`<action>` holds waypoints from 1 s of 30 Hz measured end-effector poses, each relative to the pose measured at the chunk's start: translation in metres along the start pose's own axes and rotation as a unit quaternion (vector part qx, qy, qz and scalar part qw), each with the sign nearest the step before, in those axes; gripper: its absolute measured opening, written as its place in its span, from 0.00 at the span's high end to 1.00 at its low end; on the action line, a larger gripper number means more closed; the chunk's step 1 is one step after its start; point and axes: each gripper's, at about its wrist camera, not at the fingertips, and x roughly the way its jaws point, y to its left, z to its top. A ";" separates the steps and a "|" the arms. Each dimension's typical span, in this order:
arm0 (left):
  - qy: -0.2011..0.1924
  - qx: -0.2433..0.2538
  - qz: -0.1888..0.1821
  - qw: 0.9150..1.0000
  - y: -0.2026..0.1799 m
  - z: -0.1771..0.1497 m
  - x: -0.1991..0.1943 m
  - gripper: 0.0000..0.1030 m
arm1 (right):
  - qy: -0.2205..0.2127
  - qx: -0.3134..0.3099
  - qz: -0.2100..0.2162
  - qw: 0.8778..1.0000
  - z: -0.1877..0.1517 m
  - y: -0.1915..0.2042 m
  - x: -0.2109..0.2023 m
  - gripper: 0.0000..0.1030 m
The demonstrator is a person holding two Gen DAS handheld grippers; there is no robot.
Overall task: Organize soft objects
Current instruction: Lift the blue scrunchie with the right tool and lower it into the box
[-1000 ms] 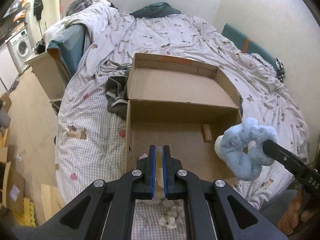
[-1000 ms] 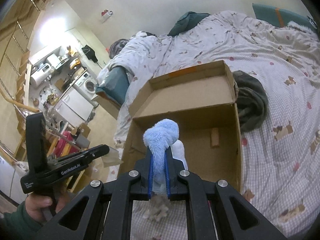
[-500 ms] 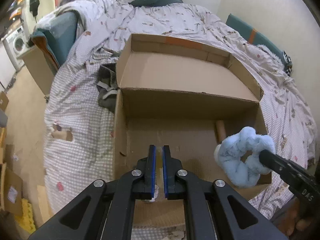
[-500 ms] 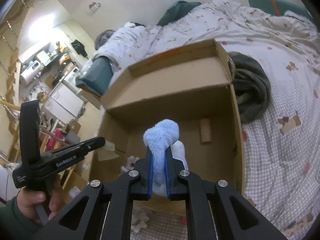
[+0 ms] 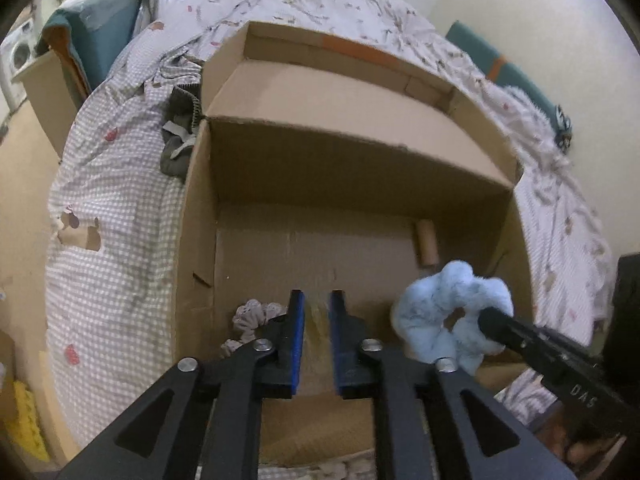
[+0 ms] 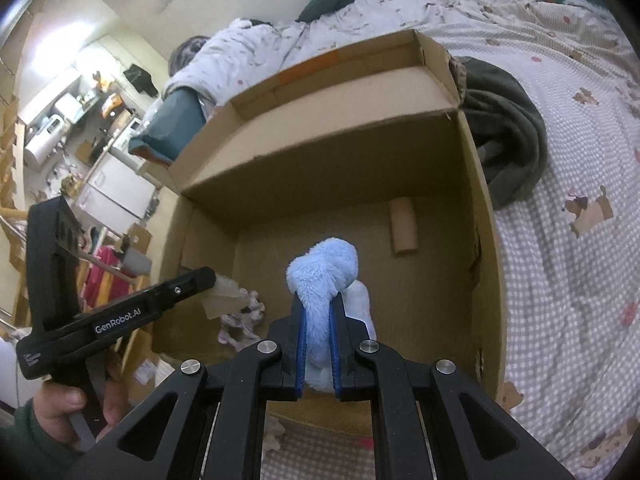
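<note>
Blue scrunchie [image 6: 320, 268] — right gripper [image 6: 318, 340] (clamped)

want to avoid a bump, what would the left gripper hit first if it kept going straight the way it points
Most likely the bare floor of the cardboard box; the left gripper points down into it, the patterned scrunchie just aside. Depth is hard to judge.

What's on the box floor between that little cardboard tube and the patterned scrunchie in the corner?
Only bare cardboard box floor between the tube and the patterned scrunchie, apart from the left gripper tips. The left wrist view shows it best.
</note>
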 end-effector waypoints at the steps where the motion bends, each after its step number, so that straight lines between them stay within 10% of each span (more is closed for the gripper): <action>1: 0.003 0.004 0.000 1.000 -0.002 -0.001 0.001 0.82 | 0.003 0.000 -0.002 1.000 -0.001 0.000 0.002 0.89; 8: -0.005 0.036 0.038 0.999 -0.014 -0.010 -0.001 0.44 | 0.013 -0.002 0.001 1.000 -0.001 0.004 0.007 0.89; 22: -0.003 0.036 0.068 0.997 -0.011 -0.013 0.000 0.44 | 0.023 0.025 -0.006 0.999 0.000 -0.002 0.017 0.87; 24: -0.003 0.036 0.070 0.997 -0.011 -0.014 0.000 0.44 | 0.018 0.031 -0.011 0.999 0.001 -0.003 0.015 0.81; 28: -0.012 0.038 0.082 0.996 -0.011 -0.015 -0.004 0.44 | -0.012 0.031 -0.031 0.999 0.003 -0.003 0.006 0.36; 30: -0.016 0.037 0.083 0.996 -0.009 -0.015 -0.005 0.44 | -0.026 0.020 -0.042 0.999 0.004 0.000 0.001 0.35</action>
